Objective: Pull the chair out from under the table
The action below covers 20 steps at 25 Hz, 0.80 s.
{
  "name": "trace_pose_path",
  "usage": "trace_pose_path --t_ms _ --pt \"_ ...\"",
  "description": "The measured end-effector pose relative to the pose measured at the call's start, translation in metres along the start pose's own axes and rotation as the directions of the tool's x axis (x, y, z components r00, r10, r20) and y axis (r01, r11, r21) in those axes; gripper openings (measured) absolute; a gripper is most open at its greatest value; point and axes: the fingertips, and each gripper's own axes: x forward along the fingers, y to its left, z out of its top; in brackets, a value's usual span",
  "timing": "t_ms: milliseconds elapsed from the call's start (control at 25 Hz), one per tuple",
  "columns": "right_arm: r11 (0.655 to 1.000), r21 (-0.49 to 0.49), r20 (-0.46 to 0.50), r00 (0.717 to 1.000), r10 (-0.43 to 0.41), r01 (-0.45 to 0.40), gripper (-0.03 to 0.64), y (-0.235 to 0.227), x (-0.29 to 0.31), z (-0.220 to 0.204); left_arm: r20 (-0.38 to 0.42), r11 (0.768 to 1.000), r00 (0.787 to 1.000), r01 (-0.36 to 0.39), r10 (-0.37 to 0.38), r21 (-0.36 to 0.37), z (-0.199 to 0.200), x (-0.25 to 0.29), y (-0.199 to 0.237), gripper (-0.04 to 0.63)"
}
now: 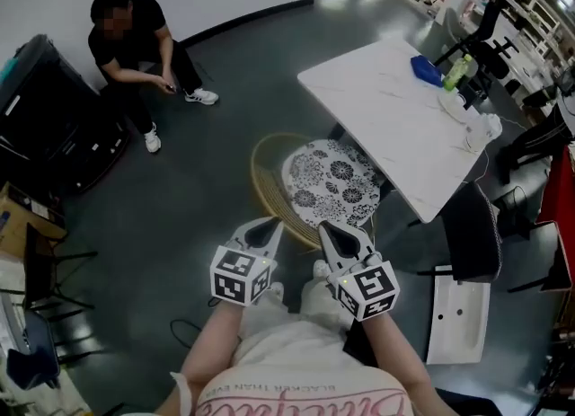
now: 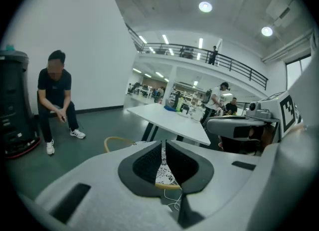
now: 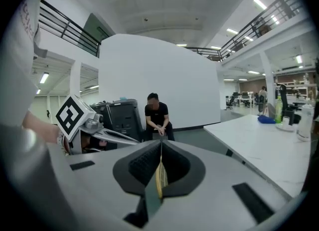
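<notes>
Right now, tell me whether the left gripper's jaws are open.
No: in the left gripper view the left gripper has its jaws closed together, with nothing held between them.

Lighting: bright, even; source, round white ceiling lamps point(image 2: 205, 6). Glare: pale sheen on glossy dark grey floor point(image 1: 359, 1). Gripper views: fisheye bending, black corners; close-up pale grey left gripper point(image 2: 163, 150) soft.

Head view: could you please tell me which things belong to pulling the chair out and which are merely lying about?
For the job:
- round wicker chair with floral black-and-white cushion
- white rectangular table
- left gripper
- right gripper

Lying about:
- blue object on the table
- green bottle
- black office chair
- seated person
- black machine
</notes>
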Motion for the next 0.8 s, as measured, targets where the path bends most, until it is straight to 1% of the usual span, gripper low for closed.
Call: trace_pose_path --t_ms 120,200,240,280,320,400,520,640,720,800 --pt "0.995 -0.04 -0.026 0.996 0.088 -0.089 0.006 -0.009 0.021 0.004 -0.029 0.993 0.995 -0.092 0.09 -0.076 -0.01 0.014 0.022 0.008" --pt "0.988 -0.055 -0.048 0.989 0.139 -0.142 0.006 -0.02 0.029 0.004 -0.059 0.979 0.987 -0.159 0.153 -0.128 -0.02 0.024 0.033 0.015" --pt "0.985 -0.054 -0.054 0.986 0.161 -0.164 0.006 -0.026 0.033 0.004 -0.074 0.969 0.981 -0.191 0.182 -0.154 -0.024 0.029 0.037 0.048" --pt "0.982 -0.049 -0.059 0.982 0.179 -0.182 0.007 -0.034 0.037 0.004 -0.088 0.958 0.973 -0.225 0.212 -0.179 -0.029 0.034 0.041 0.099" --pt "0.979 -0.043 -0.064 0.979 0.195 -0.198 0.006 -0.042 0.043 0.005 -0.102 0.944 0.965 -0.26 0.243 -0.204 -0.032 0.038 0.046 0.125" --pt "0.972 -0.042 -0.073 0.971 0.229 -0.232 0.006 -0.054 0.054 0.008 -0.131 0.913 0.945 -0.323 0.299 -0.25 -0.04 0.044 0.054 0.146" --pt "0.95 -0.087 -0.104 0.952 0.289 -0.298 0.006 -0.067 0.068 0.011 -0.17 0.861 0.924 -0.382 0.343 -0.335 -0.051 0.056 0.062 0.147" --pt "0.922 -0.146 -0.145 0.93 0.339 -0.359 0.006 -0.078 0.08 0.01 -0.211 0.8 0.897 -0.443 0.389 -0.404 -0.064 0.069 0.073 0.147" --pt "0.907 -0.158 -0.167 0.916 0.365 -0.39 0.006 -0.08 0.089 0.007 -0.244 0.76 0.874 -0.485 0.42 -0.432 -0.077 0.076 0.083 0.147" --pt "0.895 -0.156 -0.185 0.903 0.388 -0.417 0.006 -0.08 0.094 0.001 -0.273 0.721 0.857 -0.515 0.437 -0.464 -0.089 0.082 0.092 0.147"
